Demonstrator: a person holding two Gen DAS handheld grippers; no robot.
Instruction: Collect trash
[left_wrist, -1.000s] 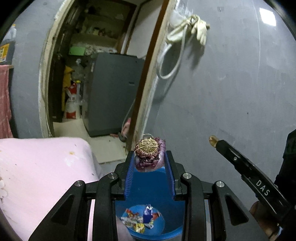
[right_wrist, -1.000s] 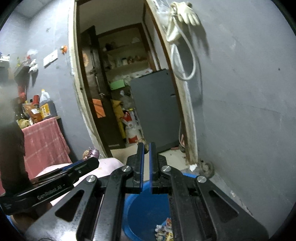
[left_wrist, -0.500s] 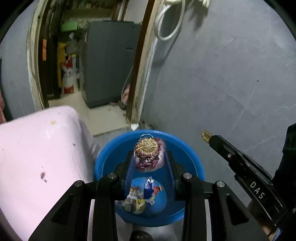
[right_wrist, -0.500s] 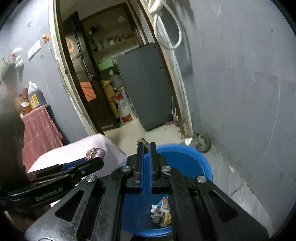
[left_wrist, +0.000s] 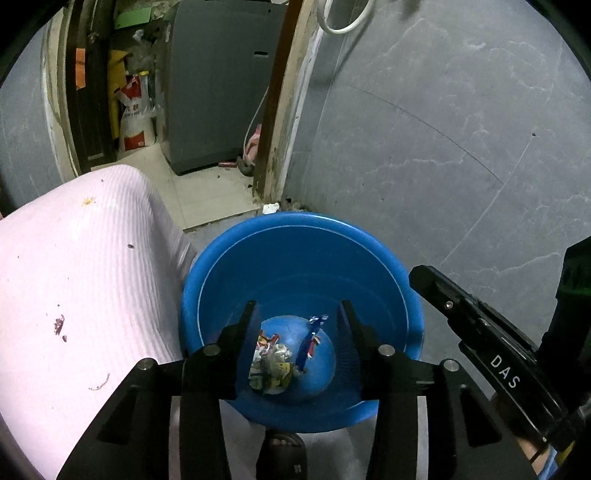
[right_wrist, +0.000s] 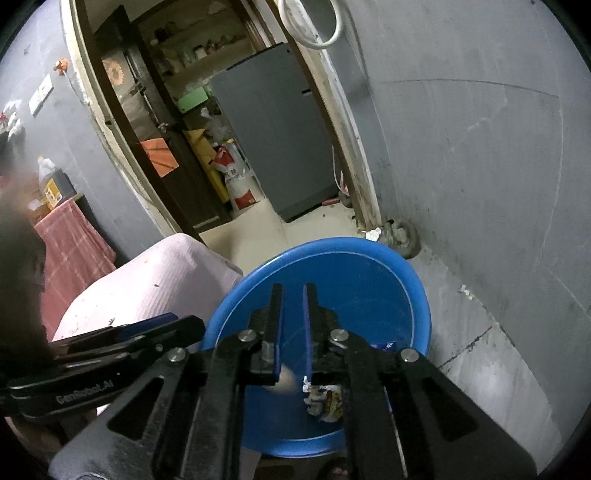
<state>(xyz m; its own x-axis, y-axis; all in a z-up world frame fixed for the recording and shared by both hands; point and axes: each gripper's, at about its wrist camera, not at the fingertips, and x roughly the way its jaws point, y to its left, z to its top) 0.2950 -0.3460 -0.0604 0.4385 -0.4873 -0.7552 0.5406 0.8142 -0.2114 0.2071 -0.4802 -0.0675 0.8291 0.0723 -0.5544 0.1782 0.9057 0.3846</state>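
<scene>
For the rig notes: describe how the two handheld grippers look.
Both are black plastic with silver bolts and blue ribbed pads. The left gripper reads "GenRobot.AI" on its side in the right wrist view; the right gripper reads "DAS" in the left wrist view. No cables show.

Big grey metal box standing past the open doorway at twelve o'clock. Red and white sack leaning just left of it, at eleven. Soft pink ribbed cover spread out at nine. Cracked grey wall at two. White hose loop hanging up at twelve.
</scene>
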